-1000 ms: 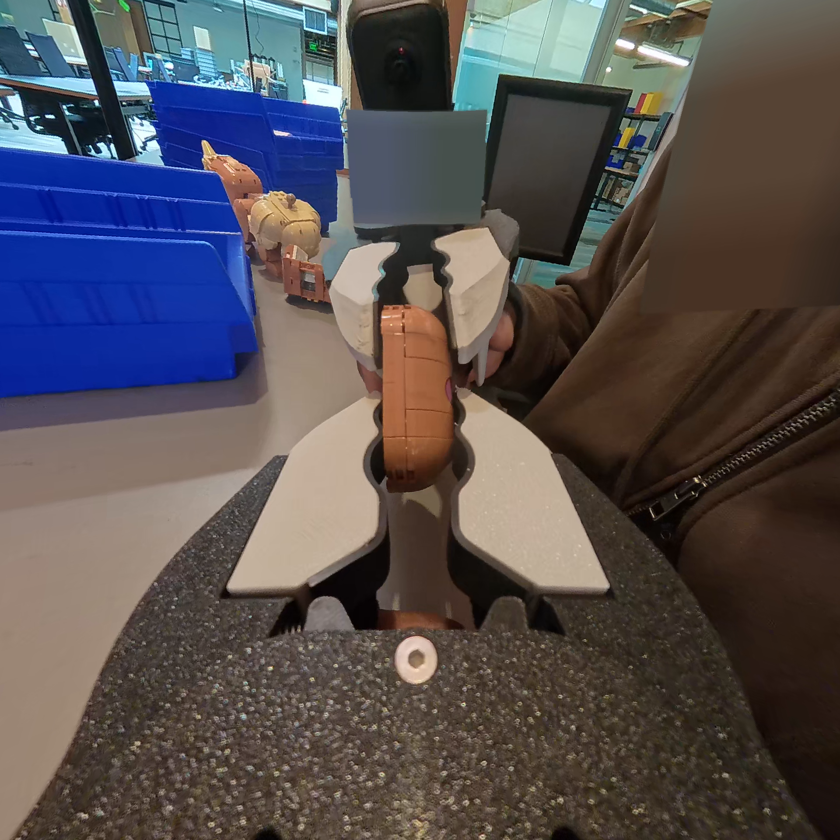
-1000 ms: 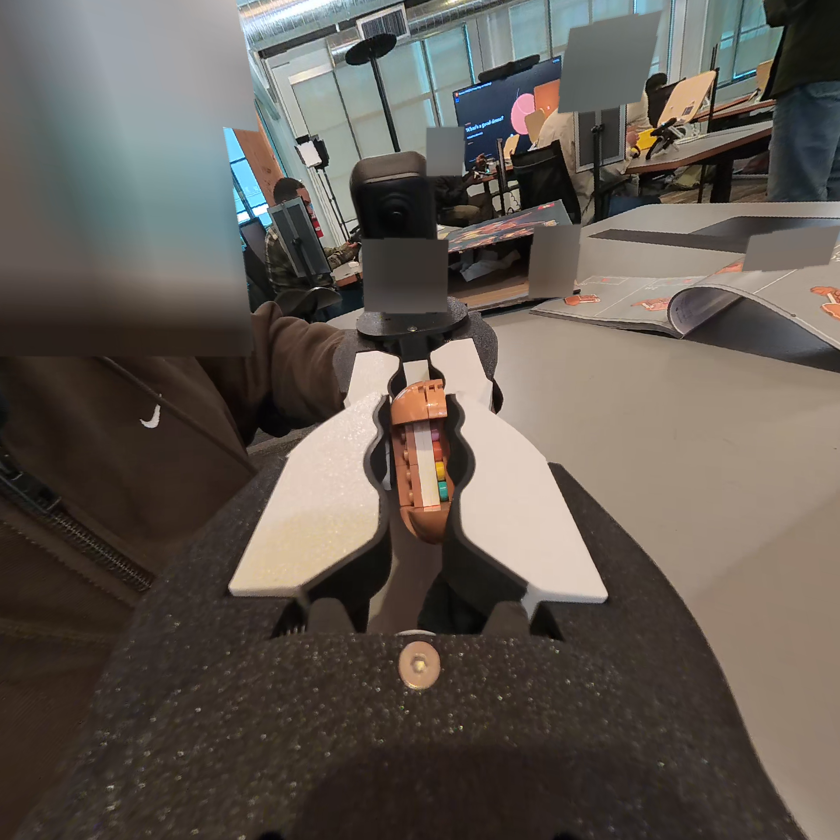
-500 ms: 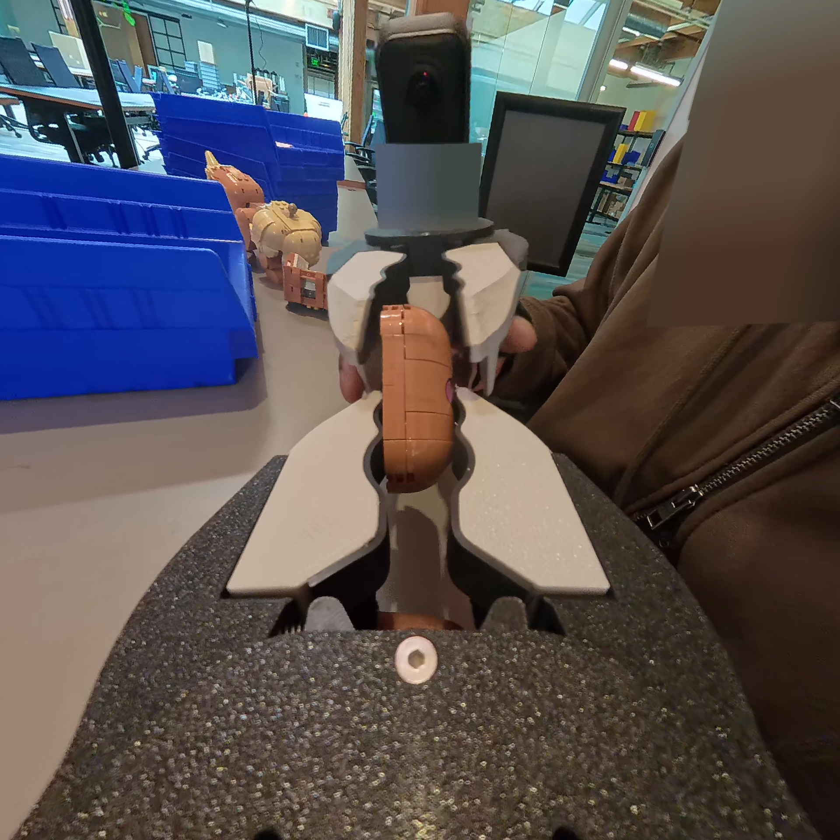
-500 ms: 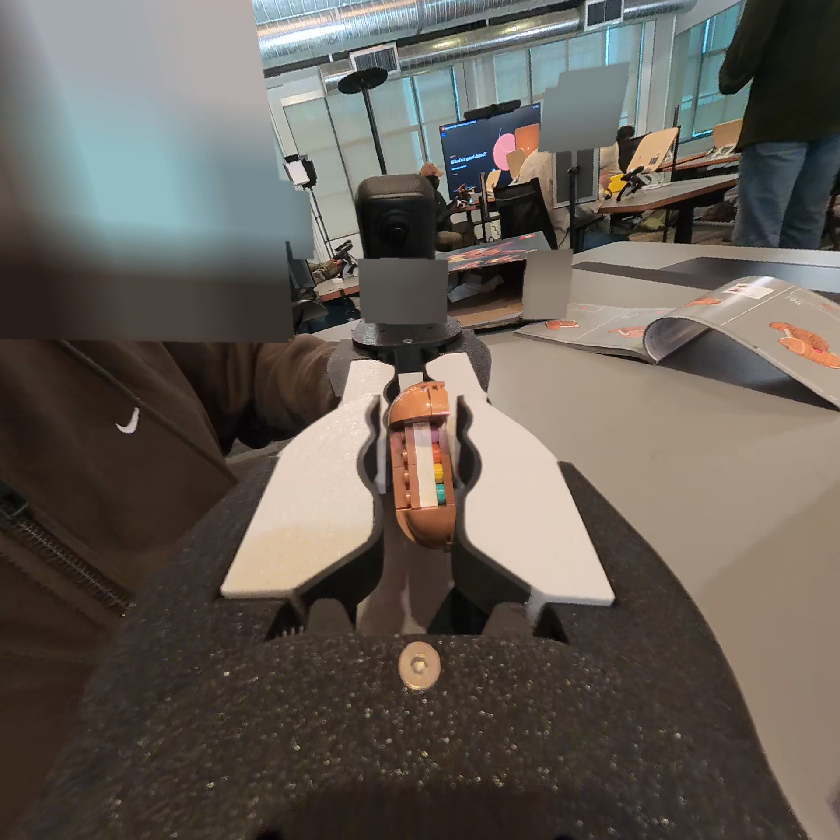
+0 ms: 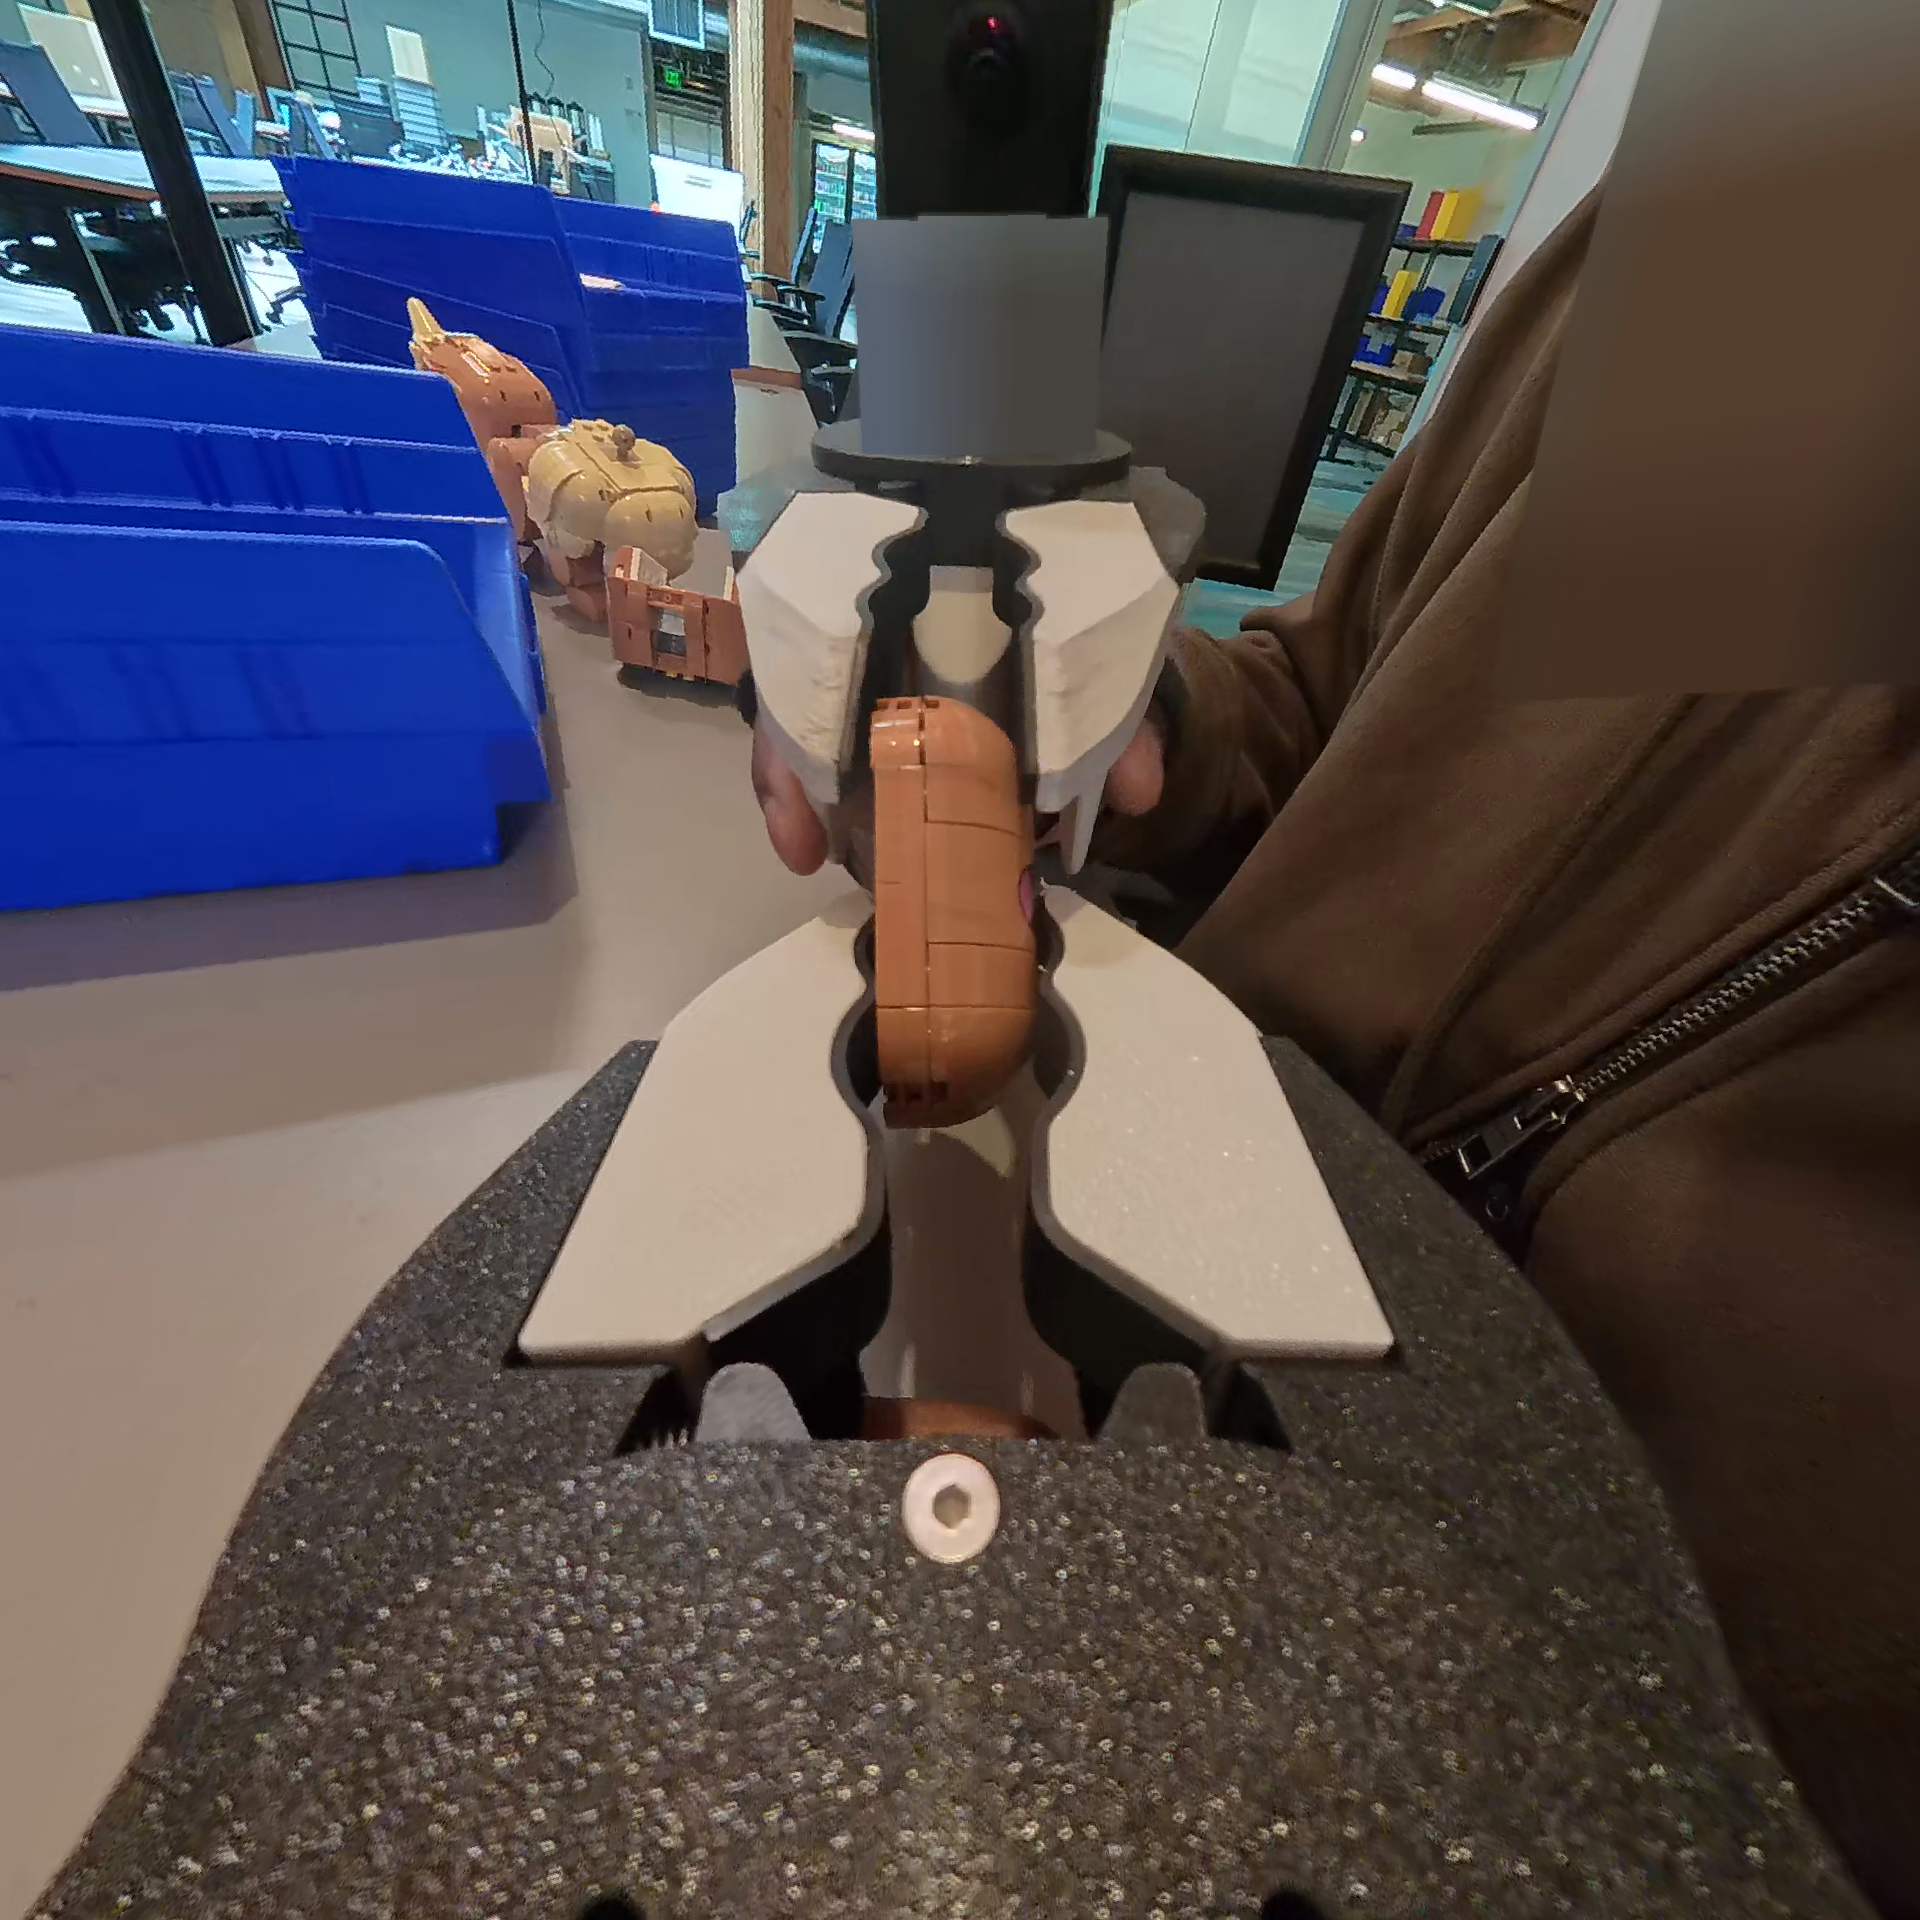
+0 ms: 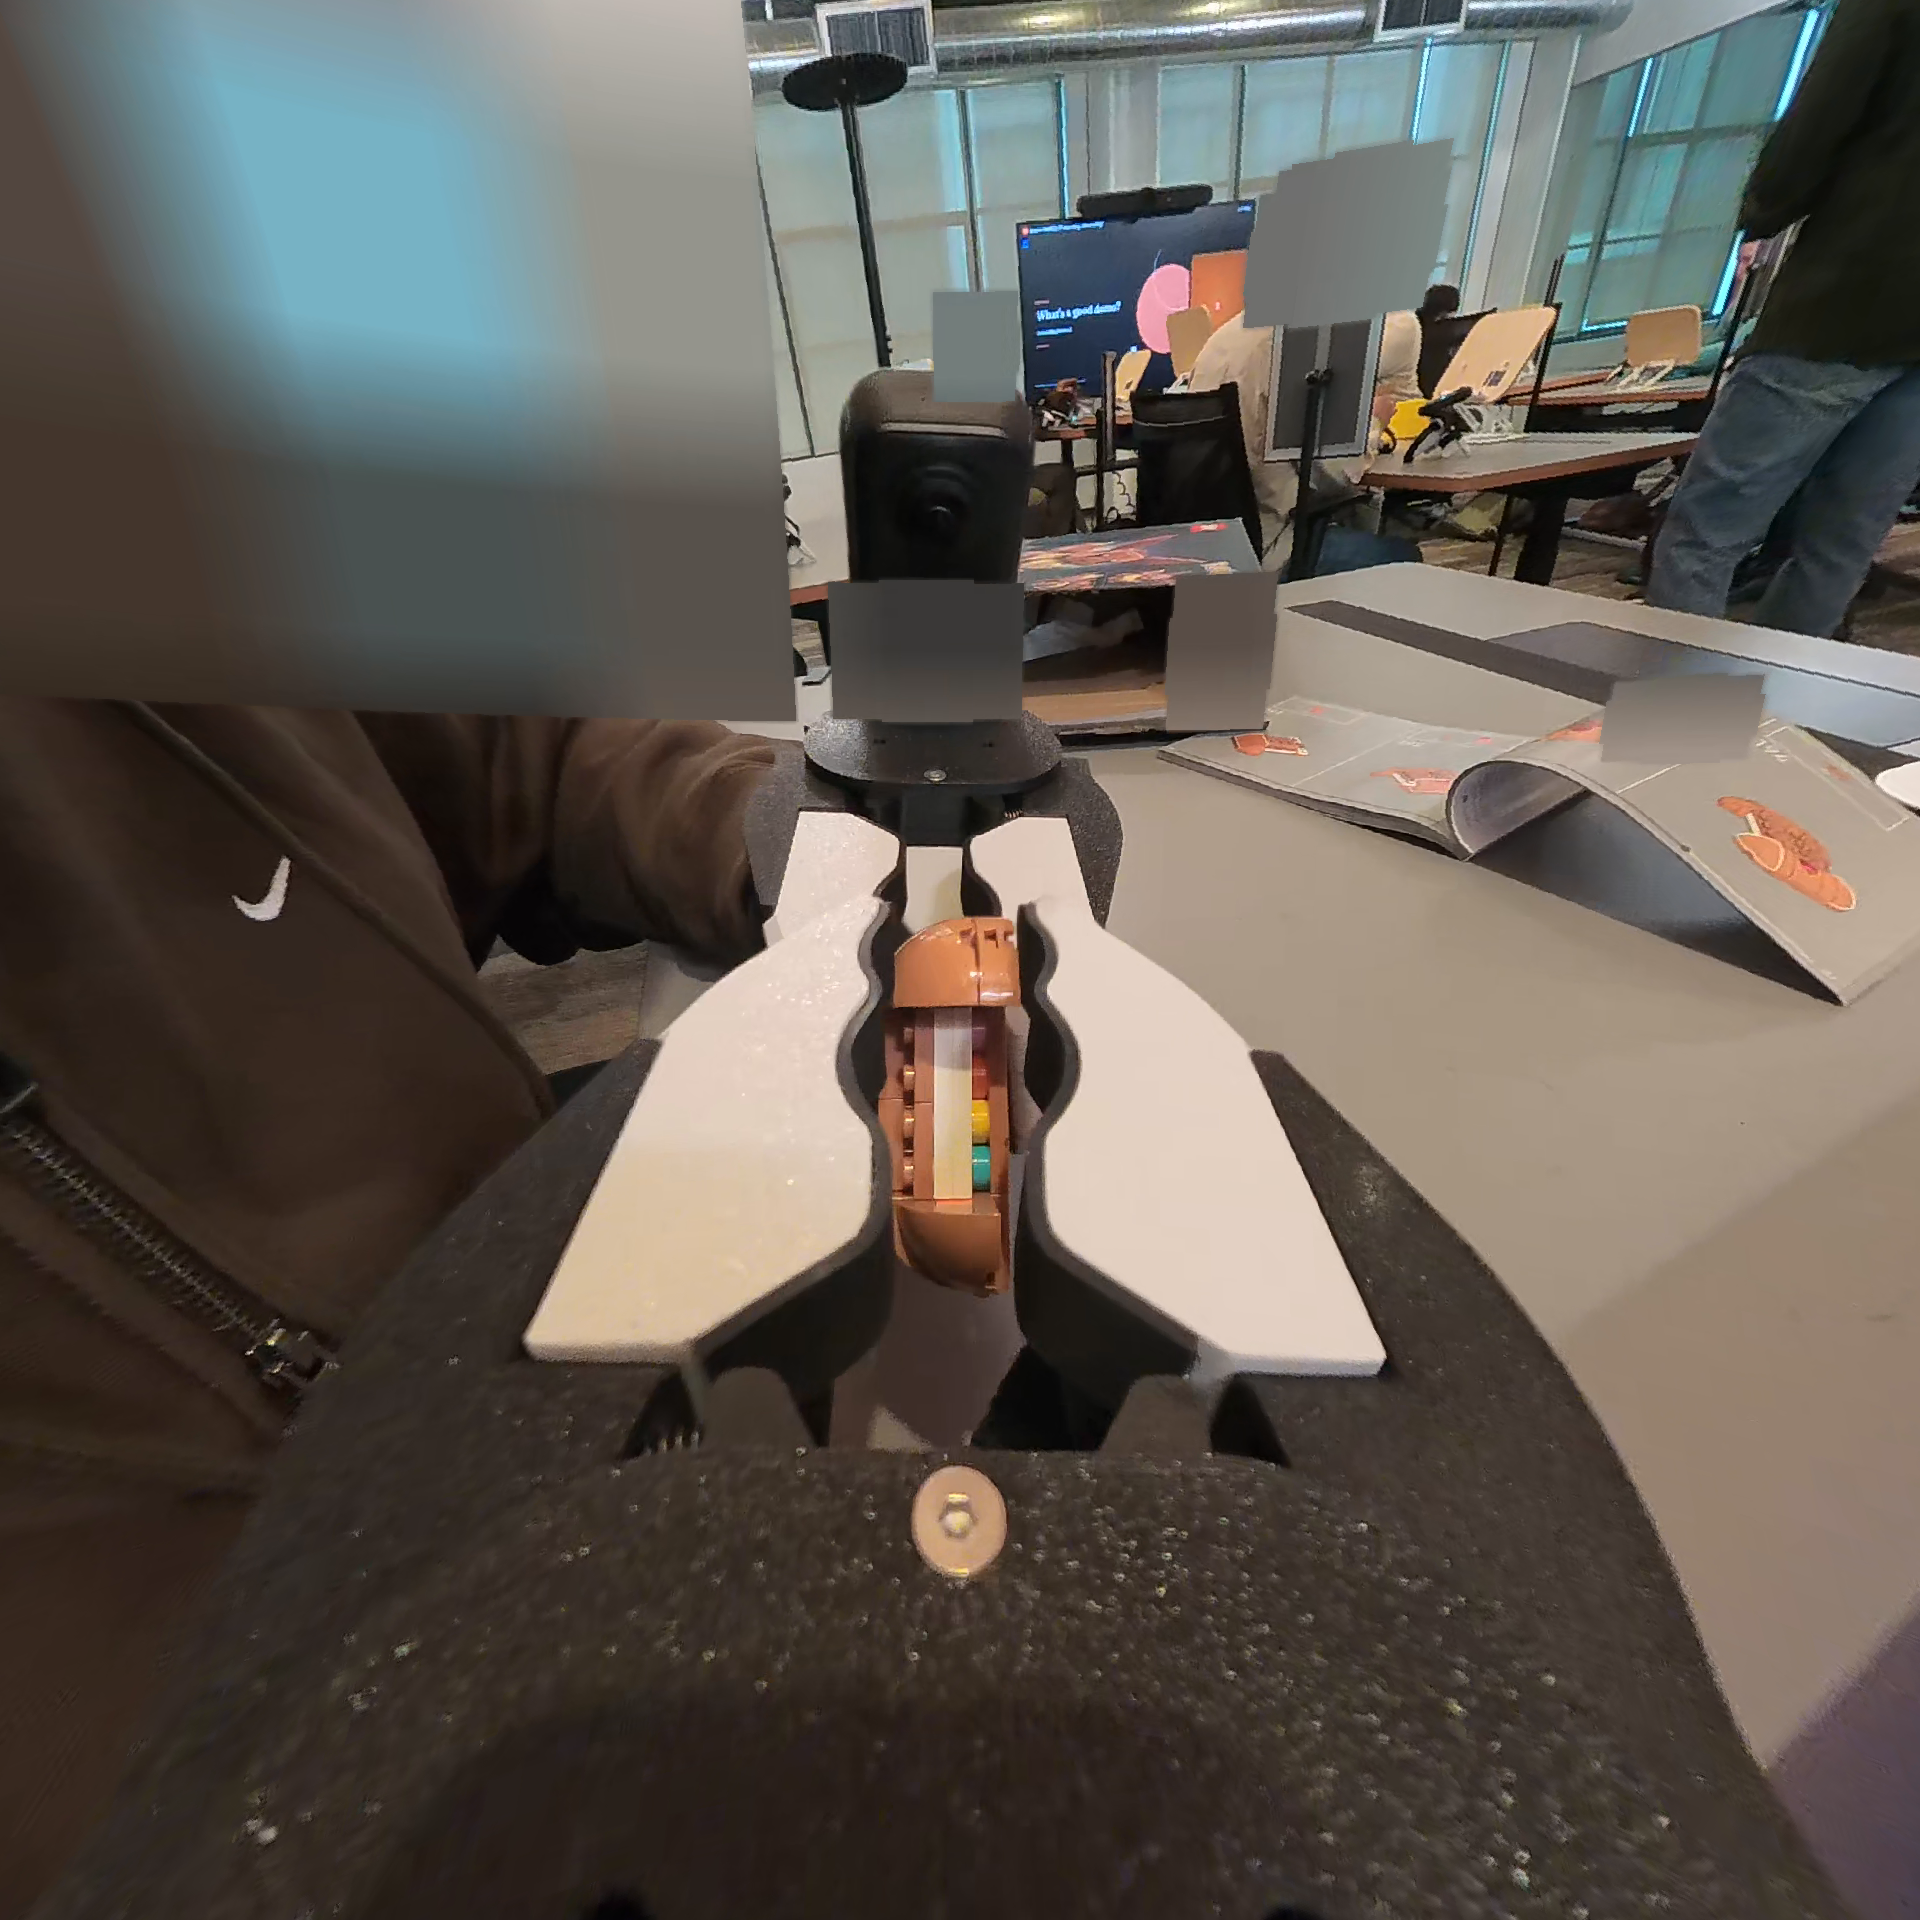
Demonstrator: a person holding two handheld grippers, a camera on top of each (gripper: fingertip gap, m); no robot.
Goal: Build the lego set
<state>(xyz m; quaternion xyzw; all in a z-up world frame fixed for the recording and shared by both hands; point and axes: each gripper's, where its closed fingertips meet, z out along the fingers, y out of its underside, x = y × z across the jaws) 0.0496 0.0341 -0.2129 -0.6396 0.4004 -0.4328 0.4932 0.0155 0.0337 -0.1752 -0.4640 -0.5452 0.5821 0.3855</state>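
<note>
A rounded brown lego assembly (image 5: 951, 914) is held in the air between my two grippers, which face each other. My left gripper (image 5: 951, 935) is shut on its near end in the left wrist view. My right gripper (image 5: 945, 810) closes around its far end there. In the right wrist view the assembly (image 6: 945, 1101) lies lengthwise between the right gripper's (image 6: 954, 920) fingers. Its open side shows a tan strip and coloured studs. The left gripper (image 6: 935, 862) sits just beyond it.
Blue bins (image 5: 239, 644) stand at the left. Beside them are built brown and tan lego models (image 5: 608, 499) and a small brown box build (image 5: 670, 623). An open instruction booklet (image 6: 1558, 831) lies on the grey table (image 6: 1455, 1143). A person's brown hoodie (image 5: 1558, 935) is close by. The gap from one gripper's tips to the other's is roughly 4 cm.
Both grippers have shifted slightly with the assembly still between them. The right gripper looks closer in the left wrist view. Neither grip has changed.
</note>
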